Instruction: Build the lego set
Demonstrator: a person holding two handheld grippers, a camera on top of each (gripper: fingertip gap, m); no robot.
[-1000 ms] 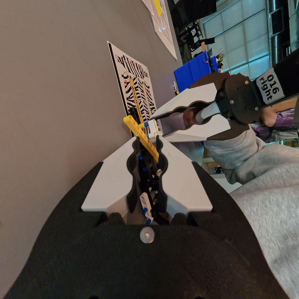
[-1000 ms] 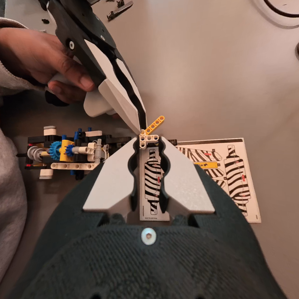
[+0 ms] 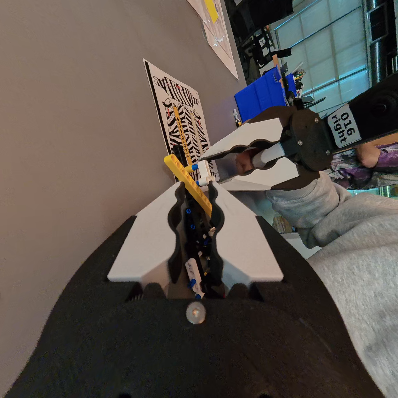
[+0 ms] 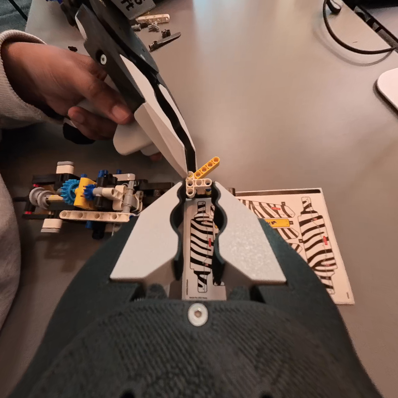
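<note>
My left gripper (image 3: 196,186) is shut on a yellow holed beam (image 3: 185,174) and holds it tilted above the table. My right gripper (image 4: 197,187) is shut on a white L-shaped beam (image 4: 197,185) with blue pins. The pins are pressed against the side of the yellow beam (image 4: 207,167). In the left wrist view the right gripper (image 3: 205,170) comes in from the right with the white beam (image 3: 203,169). In the right wrist view the left gripper (image 4: 190,170) comes down from the upper left. The part-built chassis (image 4: 86,198) lies on the table to the left.
A zebra-striped sticker sheet (image 4: 301,226) lies under and right of my right gripper. Loose parts (image 4: 159,41) lie at the far side. A black cable (image 4: 355,45) and a white object (image 4: 387,86) are at the far right. A blue bin (image 3: 265,97) stands beyond the table. Only a small space, under 4 cm, lies between the two pairs of fingers. Both grippers' tips are roughly 25 cm from the white object (image 4: 387,86).
Both grippers keep their holds with the two pieces still together. The left gripper has shifted slightly; nothing was let go.
</note>
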